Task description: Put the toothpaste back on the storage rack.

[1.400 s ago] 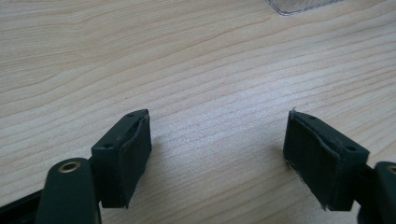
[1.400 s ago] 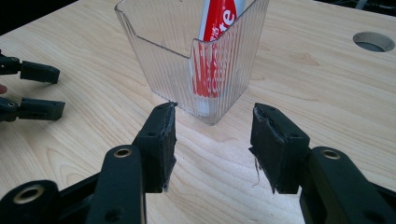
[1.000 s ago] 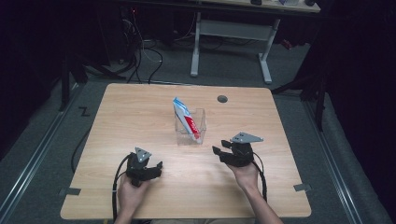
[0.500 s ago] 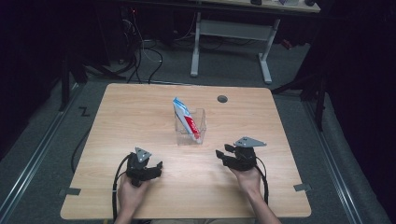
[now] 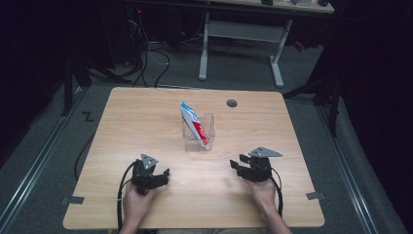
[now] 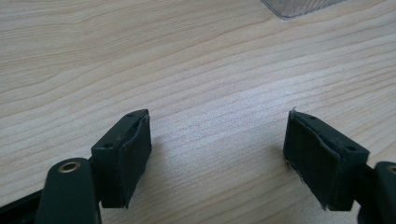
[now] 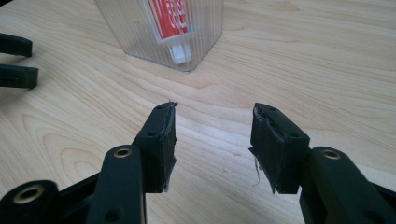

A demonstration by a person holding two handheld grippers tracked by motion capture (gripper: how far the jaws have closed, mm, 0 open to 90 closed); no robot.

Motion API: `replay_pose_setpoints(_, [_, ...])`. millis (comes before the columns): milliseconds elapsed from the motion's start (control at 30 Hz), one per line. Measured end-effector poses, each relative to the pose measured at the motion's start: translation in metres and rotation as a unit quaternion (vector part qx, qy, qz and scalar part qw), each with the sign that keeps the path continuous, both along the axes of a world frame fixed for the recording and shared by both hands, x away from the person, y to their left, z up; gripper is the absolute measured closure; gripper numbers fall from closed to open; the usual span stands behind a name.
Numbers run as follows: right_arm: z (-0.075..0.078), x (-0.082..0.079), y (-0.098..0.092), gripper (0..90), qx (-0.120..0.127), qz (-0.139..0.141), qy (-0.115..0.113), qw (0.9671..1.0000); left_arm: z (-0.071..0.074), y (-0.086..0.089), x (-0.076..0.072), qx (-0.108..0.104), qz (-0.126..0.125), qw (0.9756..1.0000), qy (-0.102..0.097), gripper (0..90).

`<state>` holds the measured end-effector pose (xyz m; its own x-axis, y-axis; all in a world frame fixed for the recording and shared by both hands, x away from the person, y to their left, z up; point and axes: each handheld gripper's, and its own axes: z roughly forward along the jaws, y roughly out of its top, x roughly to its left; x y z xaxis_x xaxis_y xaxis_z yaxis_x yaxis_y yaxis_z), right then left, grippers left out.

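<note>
Cut off and unreadable

We see the box clipped by the top edge in the left gripper view; the tube's print is too cropped to read.

I've got the container abt mid-table, w/ the tube standing tilted inside it, top end leaning far-left. Cable hole sits far-right of it. Left gripper is near-left of the container, right gripper near-right, both well apart from it.

Table brightly lit (surroundings dark), close views sharp.
</note>
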<state>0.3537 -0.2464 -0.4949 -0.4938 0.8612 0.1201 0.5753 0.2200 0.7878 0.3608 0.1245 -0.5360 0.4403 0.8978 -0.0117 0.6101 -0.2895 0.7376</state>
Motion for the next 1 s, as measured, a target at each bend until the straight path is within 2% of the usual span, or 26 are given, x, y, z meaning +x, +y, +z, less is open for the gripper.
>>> replay_pose_setpoints(567, [-0.008,0.005,-0.024,49.6,-0.036,-0.044,0.0,0.9984,0.0,0.0,0.0,0.0,0.0,1.0,0.0,23.9])
replay_pose_setpoints(700, [-0.013,0.008,-0.031,49.5,-0.04,-0.063,0.002,0.9972,0.0,0.0,0.0,0.0,0.0,1.0,0.0,23.9])
replay_pose_setpoints(1000, [-0.028,0.009,-0.04,49.3,-0.05,-0.083,0.016,0.9952,0.0,0.0,0.0,0.0,0.001,1.0,0.0,23.9])
